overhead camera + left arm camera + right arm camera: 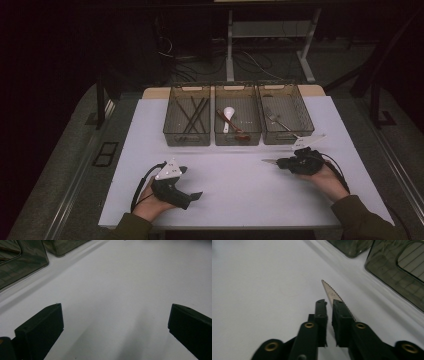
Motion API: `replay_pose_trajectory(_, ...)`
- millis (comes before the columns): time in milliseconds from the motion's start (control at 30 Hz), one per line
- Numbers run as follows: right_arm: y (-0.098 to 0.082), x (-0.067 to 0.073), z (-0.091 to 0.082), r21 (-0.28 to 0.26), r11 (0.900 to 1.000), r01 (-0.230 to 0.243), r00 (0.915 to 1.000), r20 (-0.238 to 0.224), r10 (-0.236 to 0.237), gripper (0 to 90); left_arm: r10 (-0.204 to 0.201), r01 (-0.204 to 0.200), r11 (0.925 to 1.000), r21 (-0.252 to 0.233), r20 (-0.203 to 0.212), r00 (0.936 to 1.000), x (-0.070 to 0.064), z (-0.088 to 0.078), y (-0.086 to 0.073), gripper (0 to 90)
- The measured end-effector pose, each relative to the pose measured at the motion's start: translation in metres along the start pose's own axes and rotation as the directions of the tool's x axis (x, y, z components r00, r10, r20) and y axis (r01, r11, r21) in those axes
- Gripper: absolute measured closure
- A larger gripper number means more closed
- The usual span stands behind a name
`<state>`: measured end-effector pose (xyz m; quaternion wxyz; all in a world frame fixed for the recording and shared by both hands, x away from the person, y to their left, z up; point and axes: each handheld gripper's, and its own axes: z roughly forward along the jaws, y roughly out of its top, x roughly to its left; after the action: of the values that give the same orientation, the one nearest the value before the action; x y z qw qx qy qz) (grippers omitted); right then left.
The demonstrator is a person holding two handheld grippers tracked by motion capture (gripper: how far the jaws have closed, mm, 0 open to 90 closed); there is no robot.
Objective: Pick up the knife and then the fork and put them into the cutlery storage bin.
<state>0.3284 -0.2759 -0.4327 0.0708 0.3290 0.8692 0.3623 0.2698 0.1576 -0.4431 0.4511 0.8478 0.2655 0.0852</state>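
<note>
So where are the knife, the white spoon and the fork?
knife (329, 290): right gripper view, on the toothed blade near its tip.
white spoon (229, 114): high view, on its bowl, middle bin.
fork (272, 118): high view, near its prongs, right bin.

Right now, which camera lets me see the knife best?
The right gripper view: the knife is close up there, its saw-toothed blade poking out past the right gripper's jaws. The high view shows it as a small pale sliver on the table by that gripper.
</note>
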Motion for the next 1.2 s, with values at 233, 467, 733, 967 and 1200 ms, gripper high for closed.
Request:
replay_pose_trajectory(233, 0.0, -0.014, -0.027, 0.063, 0.998, 0.001, 0.9999, 0.016, -0.002, 60.2, -0.003, 0.003, 1.0, 0.0, 0.001, 1.0, 0.0, 0.001, 0.0, 0.0)
replay_pose_trajectory(467, -0.001, -0.031, -0.041, 0.221, 0.974, 0.054, 0.9979, 0.023, -0.06, 59.5, -0.007, 0.007, 1.0, 0.005, 0.001, 1.0, 0.001, 0.002, -0.001, 0.0)
replay_pose_trajectory(733, 0.002, -0.041, -0.038, 0.385, 0.91, 0.153, 0.9867, -0.01, -0.162, 63.1, -0.007, 0.007, 1.0, 0.005, 0.002, 1.0, 0.001, 0.003, -0.001, 0.0)
replay_pose_trajectory(967, 0.007, -0.04, -0.023, 0.479, 0.849, 0.224, 0.9728, -0.055, -0.225, 68.1, -0.004, 0.004, 1.0, 0.007, 0.002, 1.0, 0.001, 0.002, -0.001, 0.0)
replay_pose_trajectory(1200, 0.012, -0.037, -0.012, 0.559, 0.789, 0.256, 0.9632, -0.078, -0.257, 75.3, -0.004, 0.004, 1.0, 0.007, 0.002, 1.0, 0.001, 0.002, -0.001, 0.0)
